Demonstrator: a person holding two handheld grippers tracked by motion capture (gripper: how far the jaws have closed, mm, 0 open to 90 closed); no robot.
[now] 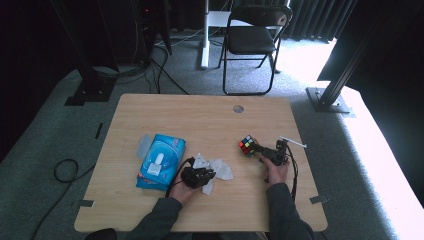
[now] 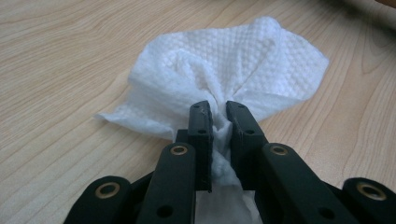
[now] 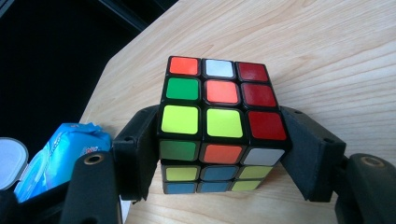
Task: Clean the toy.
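Note:
A scrambled puzzle cube [image 3: 219, 116] with mixed coloured tiles sits between the black jaws of my right gripper [image 3: 219, 149], which press on its two sides; the gripper is shut on it. From above, the cube [image 1: 247, 145] is at the table's right middle with the right gripper [image 1: 256, 150] behind it. My left gripper [image 2: 218, 122] is shut on a crumpled white wet wipe [image 2: 224, 70] that lies on the wood. In the high view the wipe [image 1: 216, 169] spreads just right of the left gripper [image 1: 207, 176].
A blue wet-wipe pack [image 1: 161, 161] with its white lid flipped open lies left of my left hand; its corner [image 3: 60, 144] appears in the right gripper view. The wooden table [image 1: 200, 120] has a round hole [image 1: 238, 108] near its far edge. A black folding chair [image 1: 252, 40] stands beyond.

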